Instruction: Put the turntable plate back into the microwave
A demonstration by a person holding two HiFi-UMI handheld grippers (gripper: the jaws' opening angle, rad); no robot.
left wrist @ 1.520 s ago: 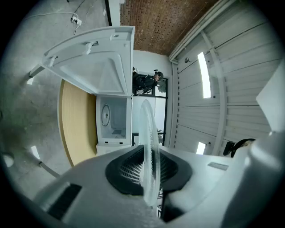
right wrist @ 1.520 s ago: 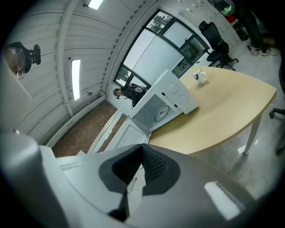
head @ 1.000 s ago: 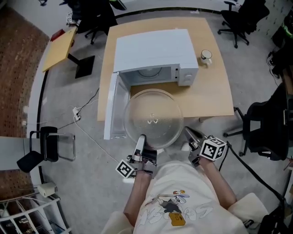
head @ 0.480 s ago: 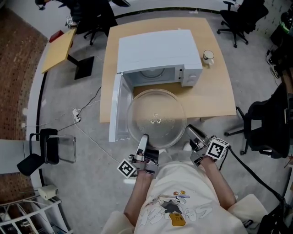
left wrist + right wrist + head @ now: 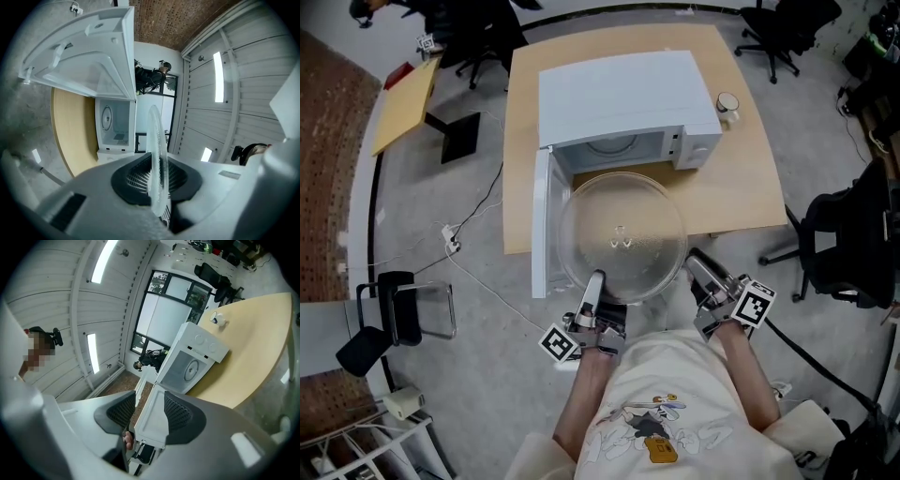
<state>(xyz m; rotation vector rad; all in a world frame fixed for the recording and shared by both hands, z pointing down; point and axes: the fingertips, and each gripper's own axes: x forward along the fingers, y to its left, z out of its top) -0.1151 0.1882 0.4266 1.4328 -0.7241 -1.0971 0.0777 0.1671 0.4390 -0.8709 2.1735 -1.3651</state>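
Note:
The clear glass turntable plate [image 5: 622, 234] hangs level in front of the white microwave [image 5: 623, 98], whose door [image 5: 542, 220] stands open to the left. My left gripper [image 5: 596, 280] is shut on the plate's near rim; in the left gripper view the plate [image 5: 156, 154] runs edge-on between the pads [image 5: 136, 176], with the microwave's cavity [image 5: 115, 124] beyond. My right gripper [image 5: 700, 265] sits just off the plate's right rim. Its jaws have just been opening, and in the right gripper view nothing lies between the right gripper [image 5: 149, 411] pads.
The microwave stands on a wooden table [image 5: 741, 187] with a white mug [image 5: 727, 103] to its right. Black office chairs [image 5: 778, 28] stand behind the table, and another chair [image 5: 848, 253] at the right. A cable [image 5: 478, 262] trails over the floor at the left.
The right gripper's jaws have spread apart and it has lifted slightly beside the plate's rim. The plate, still in the left gripper, has edged toward the microwave.

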